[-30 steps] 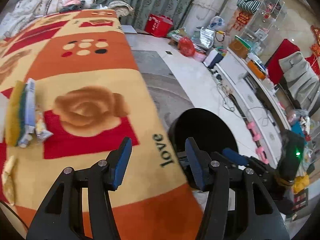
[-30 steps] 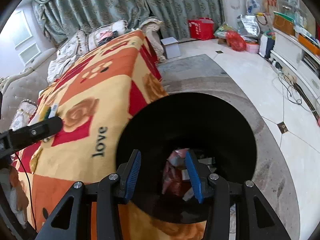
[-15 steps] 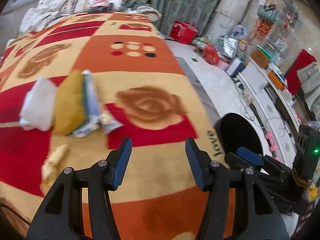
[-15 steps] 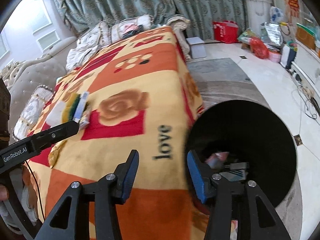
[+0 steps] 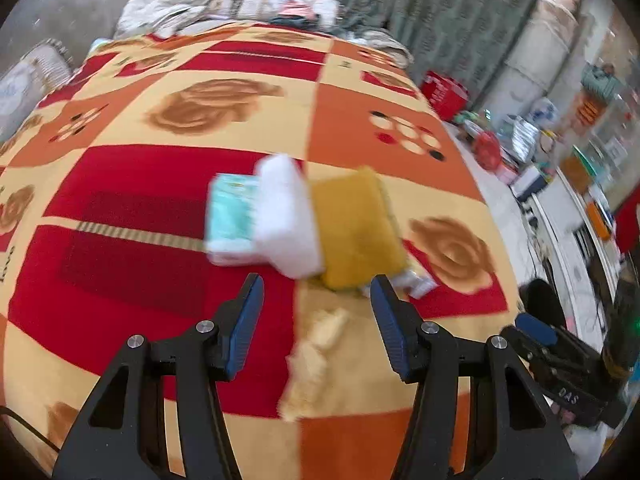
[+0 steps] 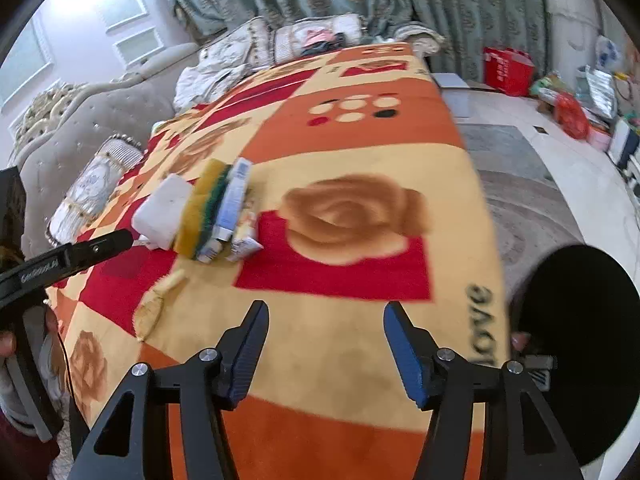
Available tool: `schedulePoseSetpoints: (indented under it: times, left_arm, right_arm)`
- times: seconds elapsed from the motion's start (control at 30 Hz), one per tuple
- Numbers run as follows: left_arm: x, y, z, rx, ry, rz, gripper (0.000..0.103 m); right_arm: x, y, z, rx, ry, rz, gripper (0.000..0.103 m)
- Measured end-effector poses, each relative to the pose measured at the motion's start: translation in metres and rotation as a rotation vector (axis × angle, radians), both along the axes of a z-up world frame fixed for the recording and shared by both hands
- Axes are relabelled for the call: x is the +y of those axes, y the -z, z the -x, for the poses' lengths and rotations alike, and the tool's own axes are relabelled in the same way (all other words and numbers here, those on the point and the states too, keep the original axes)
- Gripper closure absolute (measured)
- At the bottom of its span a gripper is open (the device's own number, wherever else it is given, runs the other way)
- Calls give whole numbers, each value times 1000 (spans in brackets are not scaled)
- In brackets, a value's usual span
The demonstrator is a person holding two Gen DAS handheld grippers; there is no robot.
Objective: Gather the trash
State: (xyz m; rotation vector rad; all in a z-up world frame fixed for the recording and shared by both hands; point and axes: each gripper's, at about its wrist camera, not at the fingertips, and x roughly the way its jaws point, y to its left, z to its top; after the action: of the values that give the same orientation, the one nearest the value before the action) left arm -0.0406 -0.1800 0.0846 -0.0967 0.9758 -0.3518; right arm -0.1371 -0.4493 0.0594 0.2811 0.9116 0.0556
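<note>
Both grippers have swung from the black bin (image 6: 576,354) toward the blanket's (image 5: 160,208) middle; left gripper (image 5: 316,304) spread and empty, right gripper (image 6: 325,334) empty and opening, so line up squarely on the yellow sponge (image 5: 356,228) before pinching.

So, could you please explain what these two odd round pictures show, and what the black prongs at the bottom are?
No robot here: a person carries a hand-held gripper in each hand, each with a fisheye camera looking along its blue-padded fingers. One picture is from the left hand-held gripper, the other from the right hand-held gripper. Both are empty; the right one's jaws are opening. On the orange patterned blanket lie a white block, a yellow sponge, small packets and a crumpled yellow scrap. The black bin stands beside it.
</note>
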Motion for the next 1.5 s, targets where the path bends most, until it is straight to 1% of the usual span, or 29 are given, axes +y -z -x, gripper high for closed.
schedulePoseSetpoints:
  times: [0.1, 0.2, 0.37, 0.43, 0.47, 0.5, 0.53, 0.57, 0.6, 0.67, 0.73, 0.8, 0.93, 0.97, 1.0, 1.03, 1.07, 1.1, 1.2, 1.3, 1.33, 1.37, 1.4, 1.5]
  left_arm:
    - [14, 2, -18, 18, -37, 11, 49]
    - [19, 7, -35, 34, -59, 27, 49]
    - [7, 22, -62, 73, -49, 20, 49]
    - [2, 29, -69, 96, -41, 34, 49]
    - [0, 31, -71, 96, -34, 54, 49]
    - [-1, 32, -72, 95, -30, 65, 51]
    - [-1, 33, -73, 93, -29, 76, 70]
    - [-2, 33, -74, 96, -24, 82, 77]
    - [-2, 33, -74, 103, -15, 80, 77]
    - [4, 29, -72, 97, -8, 105, 77]
    - [14, 19, -67, 68, -11, 107, 77]
    - [34, 3, -62, 25, -31, 115, 77]
    - [61, -17, -54, -15, -54, 108, 77]
    - [67, -20, -51, -24, -59, 100, 77]
    - [74, -22, -49, -30, -65, 94, 77]
    - [79, -22, -47, -29, -68, 96, 77]
    - [84, -22, -45, -25, -71, 102, 77]
    - [87, -21, -44, -24, -74, 105, 77]
    - [97, -19, -38, -22, -85, 118, 77]
    - [99, -17, -33, -14, -87, 132, 77]
    - [99, -17, -32, -13, -85, 135, 77]
    - [99, -17, -30, -14, -83, 140, 77]
    - [98, -17, -28, -14, -81, 144, 77]
    - [94, -18, -20, -13, -63, 158, 77]
  right_arm:
    - [12, 1, -14, 7, -32, 7, 44]
    - [24, 3, -26, 13, -62, 11, 44]
    - [33, 2, -40, 11, -87, 6, 43]
    - [36, -1, -44, 6, -92, 1, 42]
    - [37, -2, -47, 3, -95, -2, 42]
    - [38, -3, -49, -1, -98, -6, 42]
    - [40, -5, -52, -8, -105, -13, 42]
    - [42, -7, -55, -12, -111, -17, 42]
    - [44, -8, -58, -16, -117, -20, 42]
    - [53, -11, -65, -24, -142, -20, 42]
    - [65, -13, -72, -30, -173, -5, 42]
    - [76, -14, -79, -34, -196, 9, 42]
    - [105, -12, -97, -35, -238, 78, 42]
    - [113, -11, -103, -37, -248, 105, 40]
    - [119, -10, -107, -34, -253, 128, 35]
    - [126, -7, -112, -24, -258, 162, 30]
    - [135, -4, -119, -10, -264, 205, 30]
    - [143, 0, -126, 2, -272, 244, 29]
    - [158, 10, -138, 31, -285, 314, 29]
    - [171, 19, -144, 23, -296, 409, 29]
    - [171, 21, -144, 13, -300, 430, 33]
    - [170, 22, -143, 3, -300, 444, 42]
    - [168, 21, -140, -3, -299, 443, 46]
    - [152, 9, -126, -22, -294, 340, 49]
